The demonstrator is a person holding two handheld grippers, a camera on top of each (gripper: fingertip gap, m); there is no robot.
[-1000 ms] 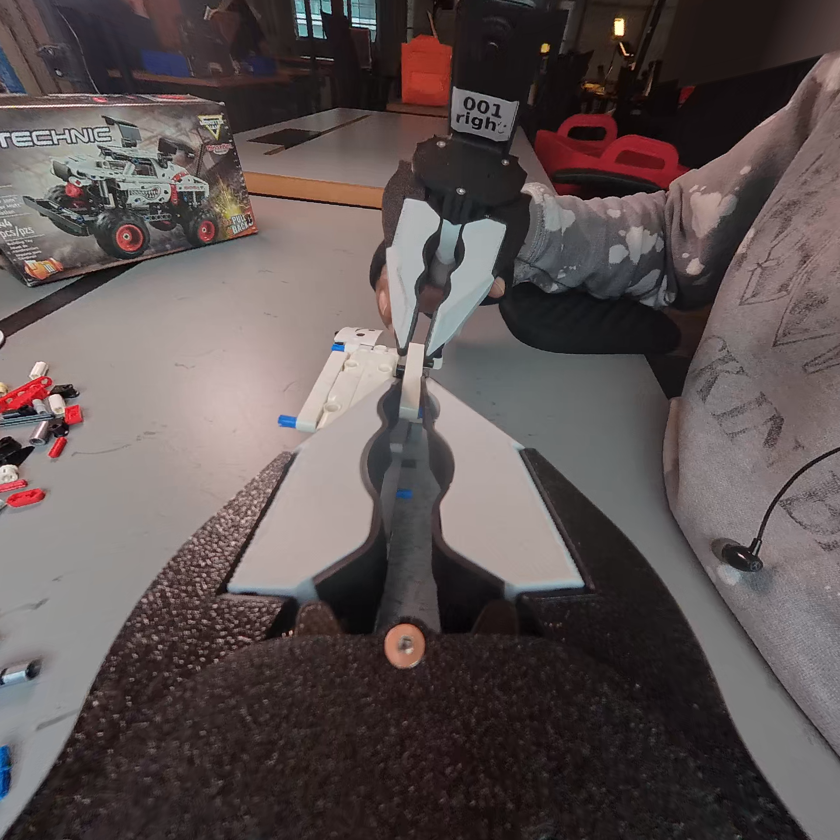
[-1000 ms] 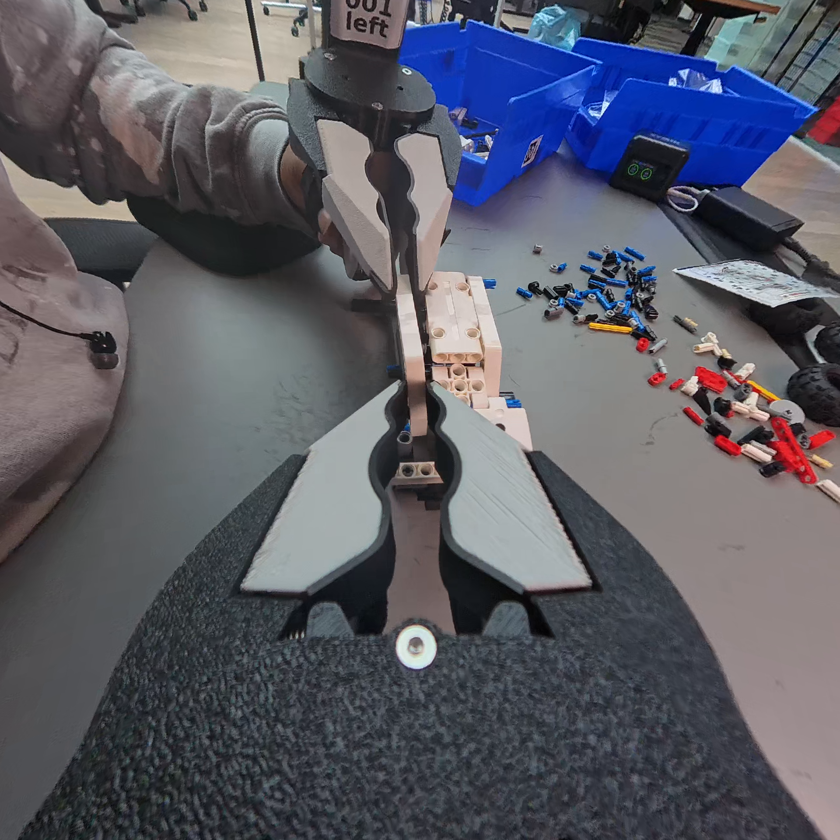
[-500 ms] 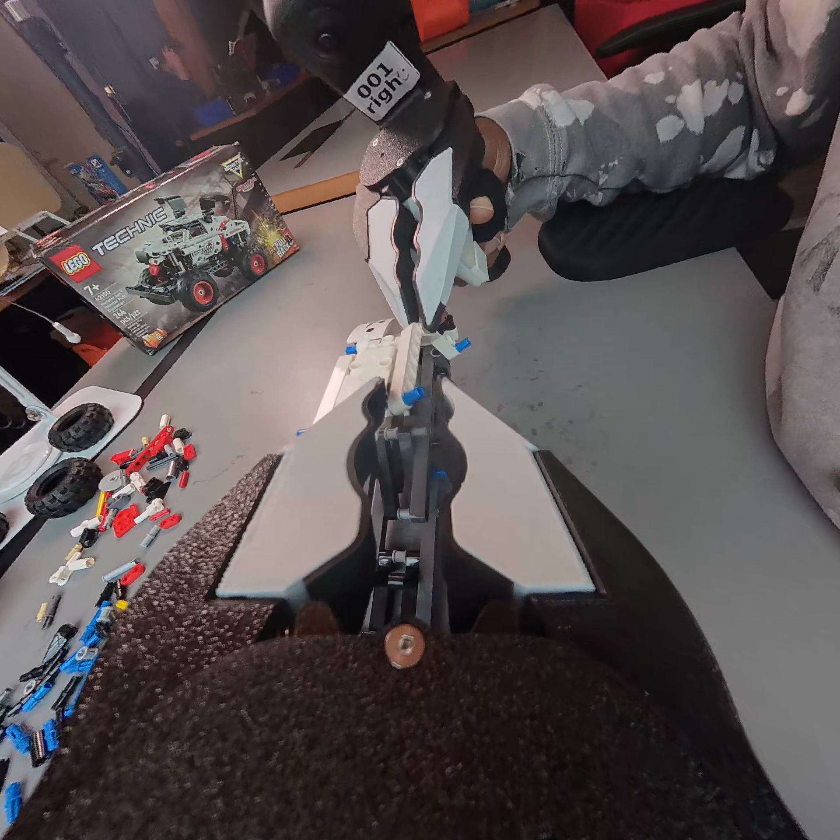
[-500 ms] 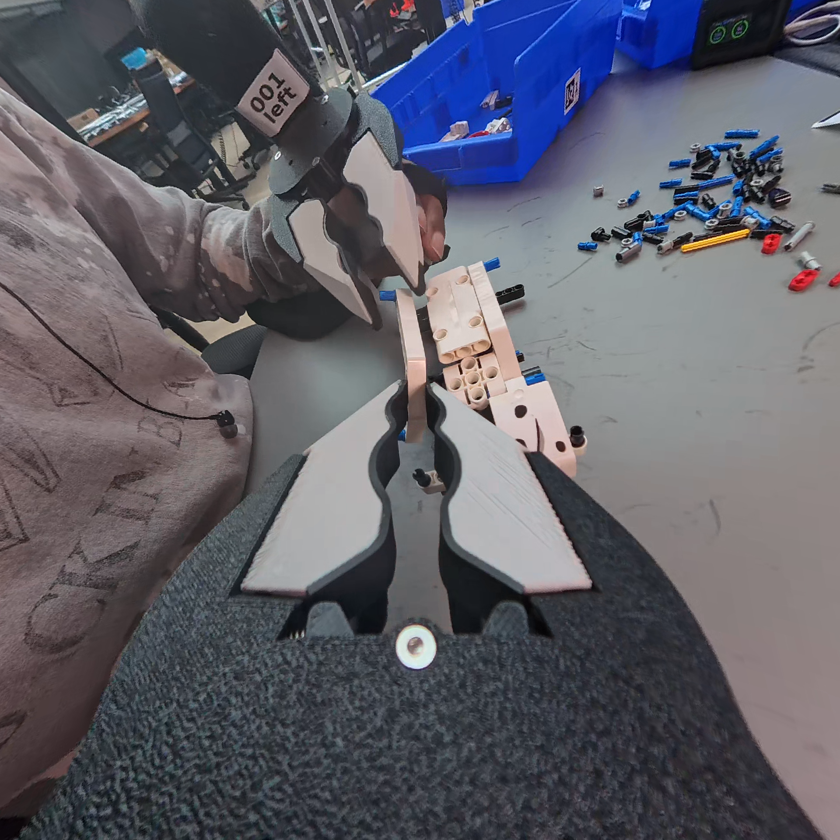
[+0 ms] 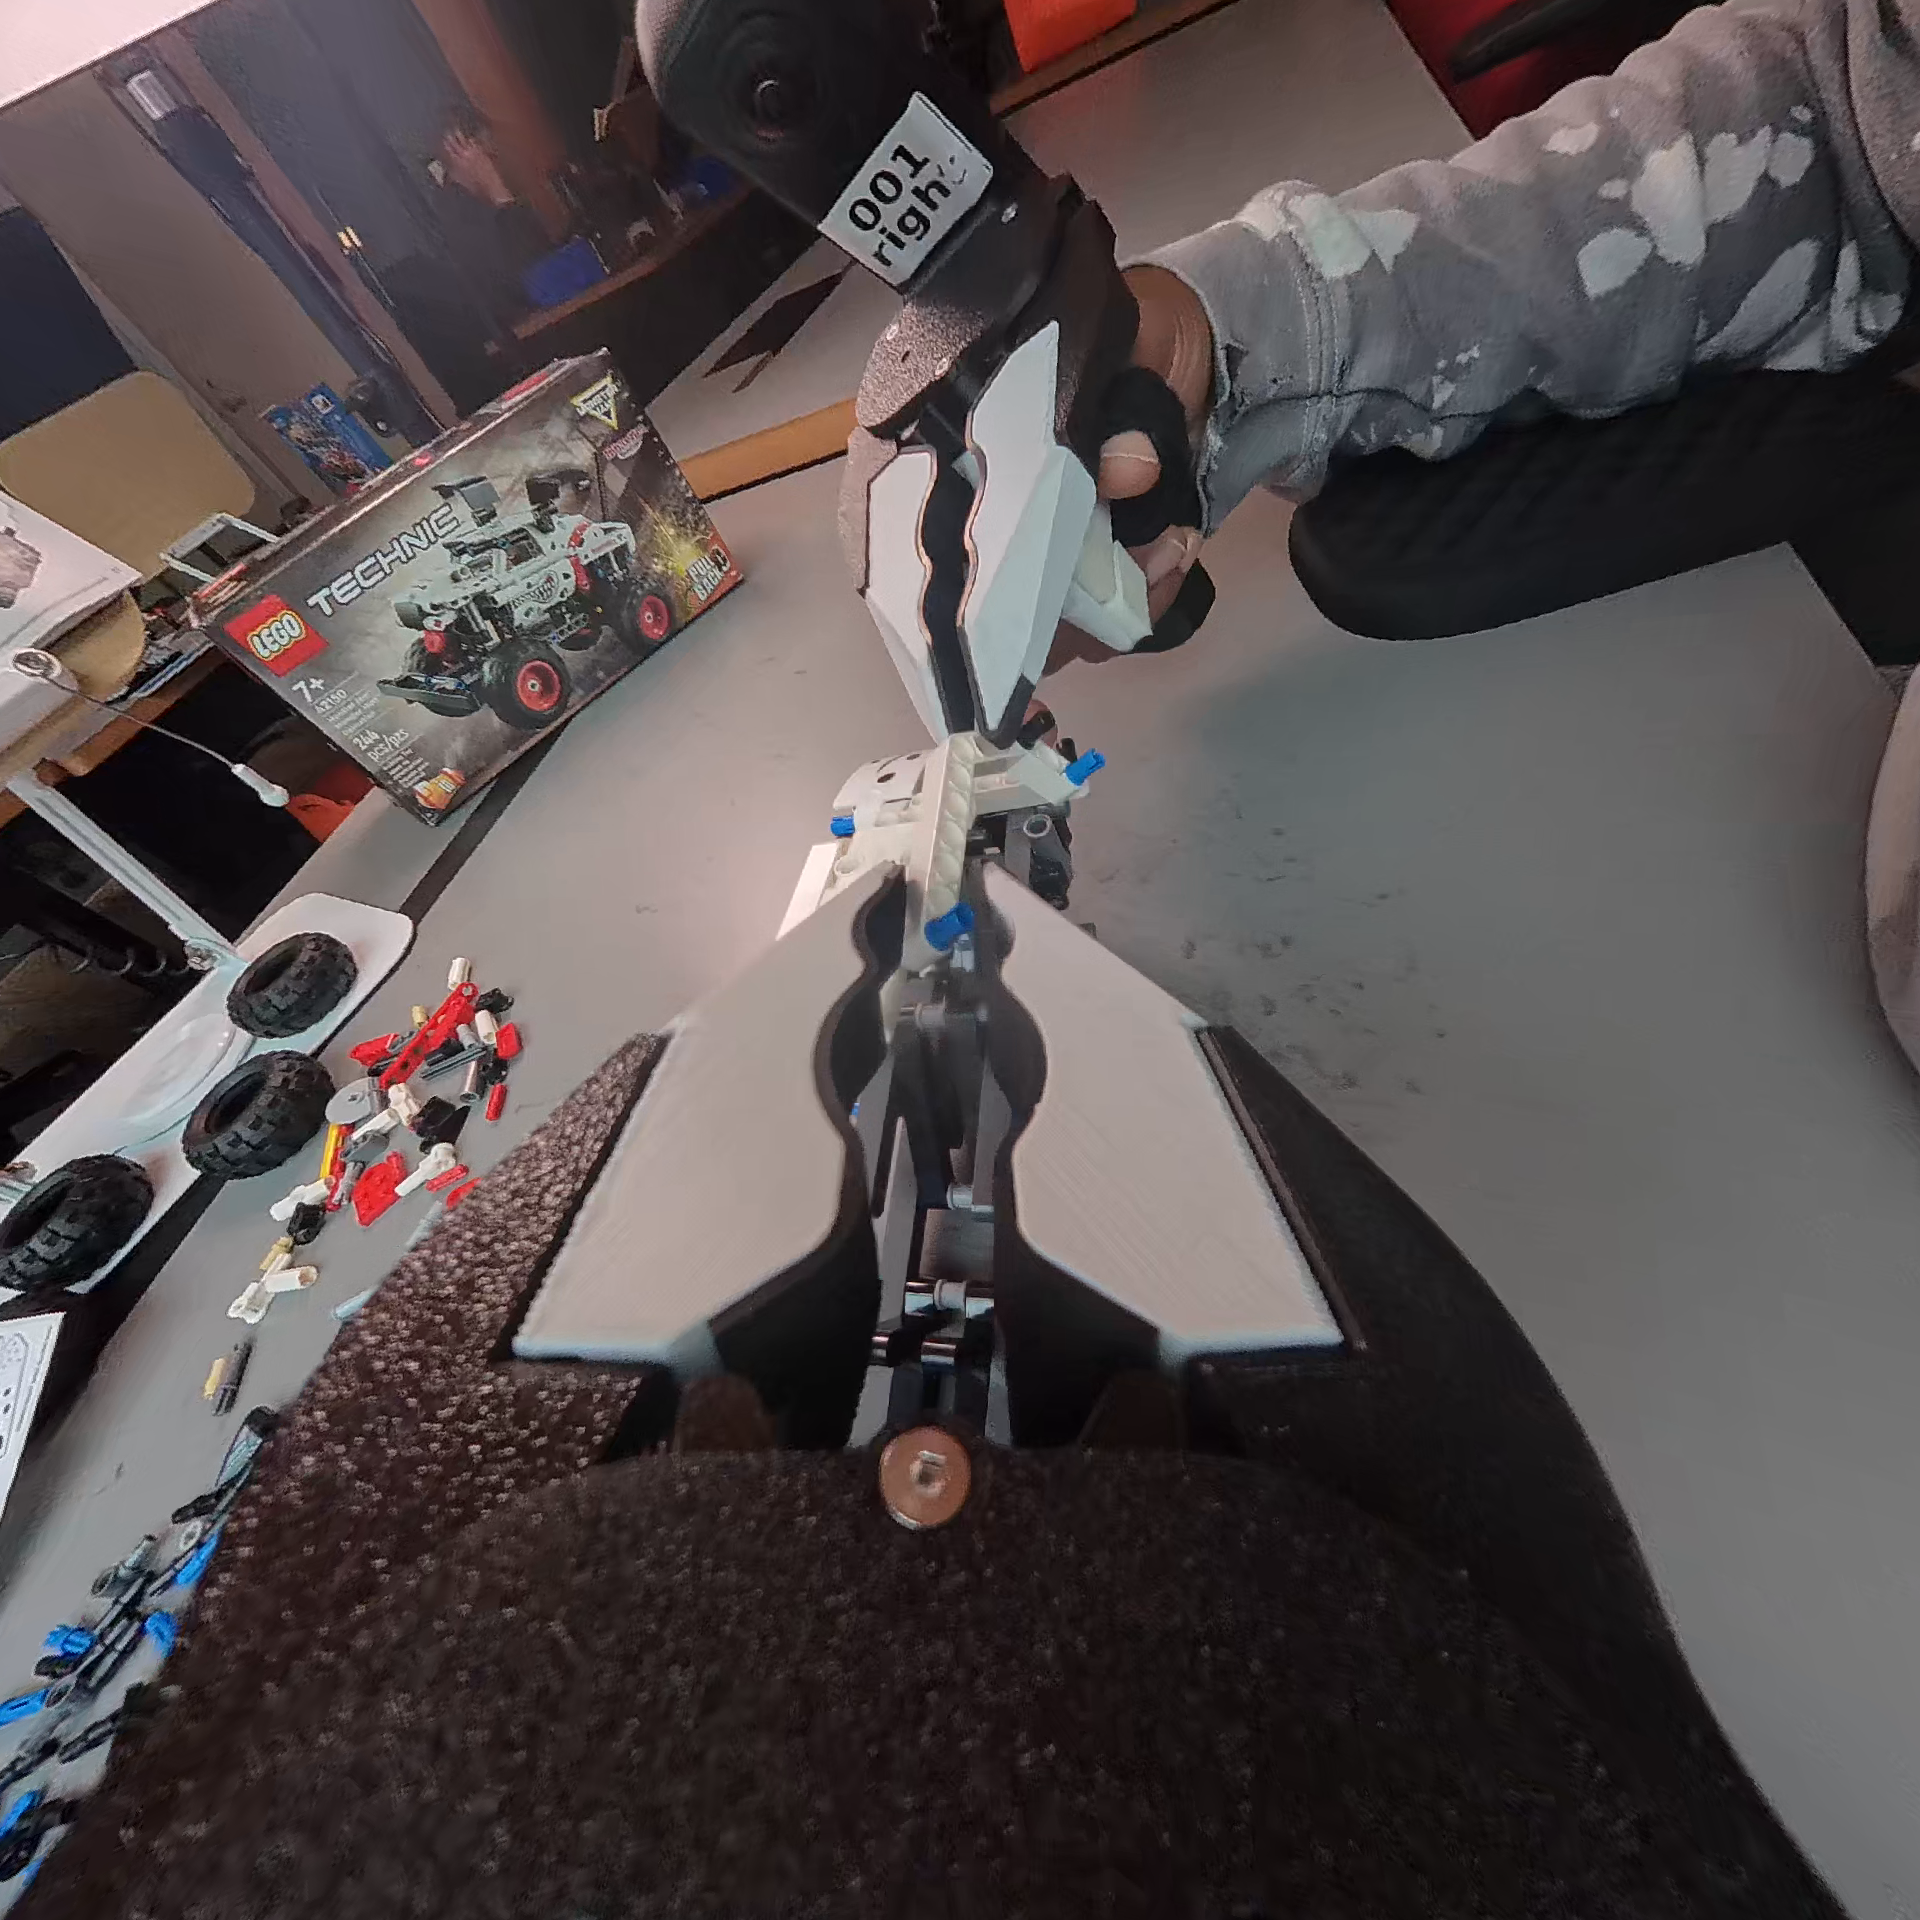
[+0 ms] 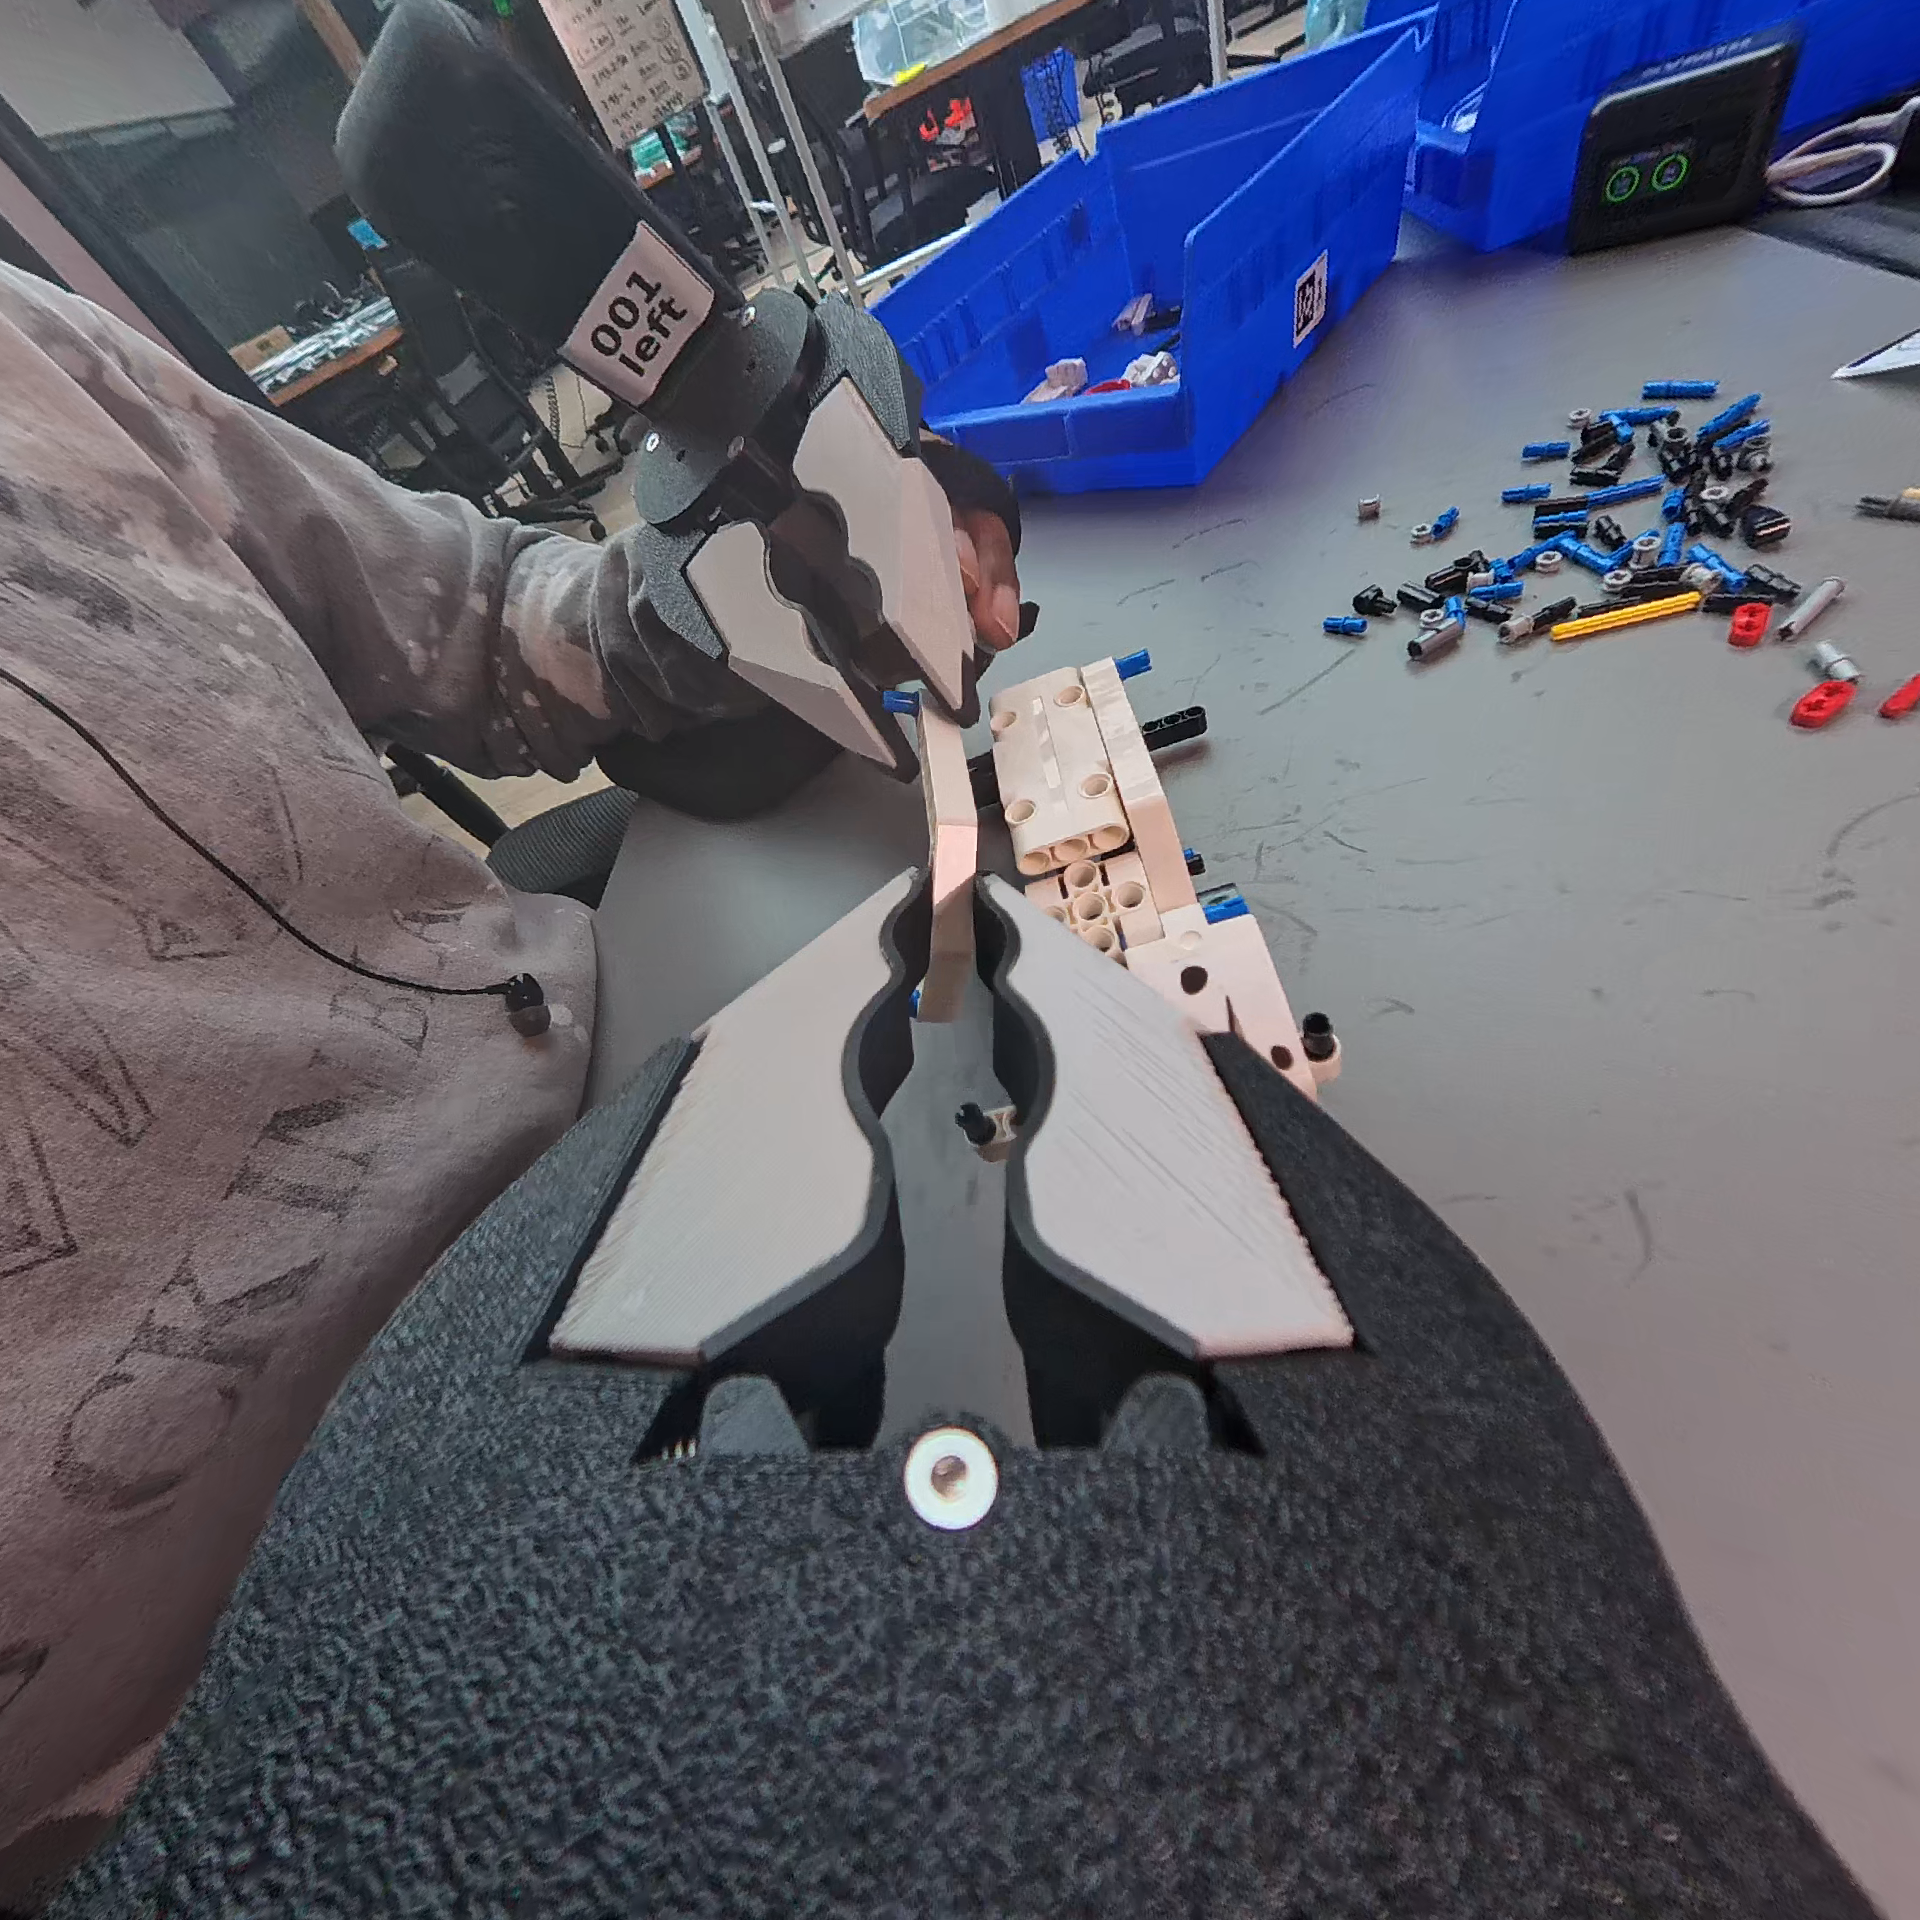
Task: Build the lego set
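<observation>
A part-built lego model (image 6: 1101, 821) of white panels on a dark grey frame sits on the grey table (image 6: 1558, 1039). A long white beam (image 6: 951, 862) runs on edge along its side. My right gripper (image 6: 951, 899) is shut on the near end of this beam. My left gripper (image 6: 930, 732) comes in from the upper left and is shut on the far end, by a blue pin. In the left wrist view my left gripper (image 5: 940, 899) pinches the beam (image 5: 951, 821), with the dark frame (image 5: 935, 1143) between its fingers. The right gripper (image 5: 971, 732) grips from above.
The set's box (image 5: 468, 582), black tyres (image 5: 286, 982) and red and white loose parts (image 5: 416, 1101) lie to the left. Blue bins (image 6: 1195, 291), a black device (image 6: 1673, 145) and blue and black pins (image 6: 1621, 551) lie far right. A small loose piece (image 6: 992, 1122) lies under my right gripper. The person's torso (image 6: 208, 935) is close by. About 4 centimetres separates my left fingertips from my right.
Both grippers kept their grip on the beam and have rolled and swung together. The model has turned with them, showing its dark frame. Each gripper now leans in at a slant in the other's view.
</observation>
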